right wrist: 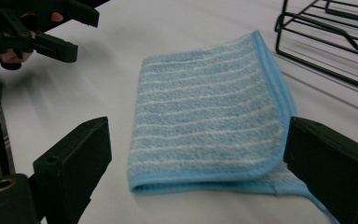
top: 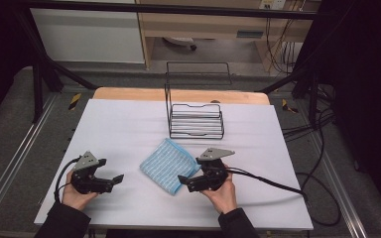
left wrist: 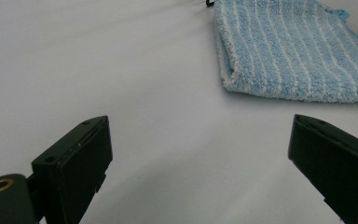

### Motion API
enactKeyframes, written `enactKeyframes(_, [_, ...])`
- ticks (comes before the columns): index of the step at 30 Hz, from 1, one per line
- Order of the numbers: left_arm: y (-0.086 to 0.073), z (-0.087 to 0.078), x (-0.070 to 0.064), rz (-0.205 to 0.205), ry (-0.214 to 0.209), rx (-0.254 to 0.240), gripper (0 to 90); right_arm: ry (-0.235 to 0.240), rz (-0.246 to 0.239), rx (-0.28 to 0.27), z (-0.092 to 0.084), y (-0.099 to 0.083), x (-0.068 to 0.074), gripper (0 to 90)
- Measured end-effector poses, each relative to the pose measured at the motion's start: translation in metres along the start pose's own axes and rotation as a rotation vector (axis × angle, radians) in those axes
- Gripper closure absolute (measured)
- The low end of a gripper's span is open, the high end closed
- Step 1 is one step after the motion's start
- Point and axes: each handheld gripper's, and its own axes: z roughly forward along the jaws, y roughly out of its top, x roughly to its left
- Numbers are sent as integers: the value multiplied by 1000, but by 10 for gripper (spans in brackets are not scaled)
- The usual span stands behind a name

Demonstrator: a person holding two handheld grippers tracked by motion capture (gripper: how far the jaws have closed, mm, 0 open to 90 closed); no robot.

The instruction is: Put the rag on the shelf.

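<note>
A white sheet covers the table (top: 129, 124), with a wooden edge and dark framing beyond. The folded blue towel (right wrist: 205, 116) lies flat just ahead of the right gripper (right wrist: 196, 163), whose jaws stand spread and empty. The left gripper (left wrist: 200, 168) is also spread, with the wire rack (top: 196, 121) beyond the towel.

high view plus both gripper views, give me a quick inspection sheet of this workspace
surface: white sheet on a wooden table, flat.
job's things: blue striped cloth folded, lying flat.
clutter: black wire rack behind the cloth.
grippers: left tool open, short of the cloth; right tool open at the cloth's edge, not gripping.
cables: one from each tool; more on the floor at right.
surroundings: dark frame bars, wooden furniture.
</note>
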Motion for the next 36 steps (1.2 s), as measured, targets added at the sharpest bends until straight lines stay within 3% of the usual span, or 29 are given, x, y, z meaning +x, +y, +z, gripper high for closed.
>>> enactKeyframes(6, [0,1,0,4,3,6,64,31,-19,11,24,-8,17,150])
enactKeyframes(10, [0,1,0,8,4,11,66,37,-96,58,33,-12,26,283])
enactKeyframes(13, [0,1,0,9,5,12,68,55,-123,70,37,-14,31,355])
enactKeyframes(15, [0,1,-1,10,5,14,68,50,-171,110,45,-18,37,445])
enactKeyframes(22, [0,2,-1,11,5,16,70,69,-190,149,52,-27,39,591])
enactKeyframes(30, [0,3,-1,13,6,23,73,21,-261,156,57,-29,43,717])
enactKeyframes(36, [0,3,-1,14,8,24,74,8,-247,156,57,-29,43,809])
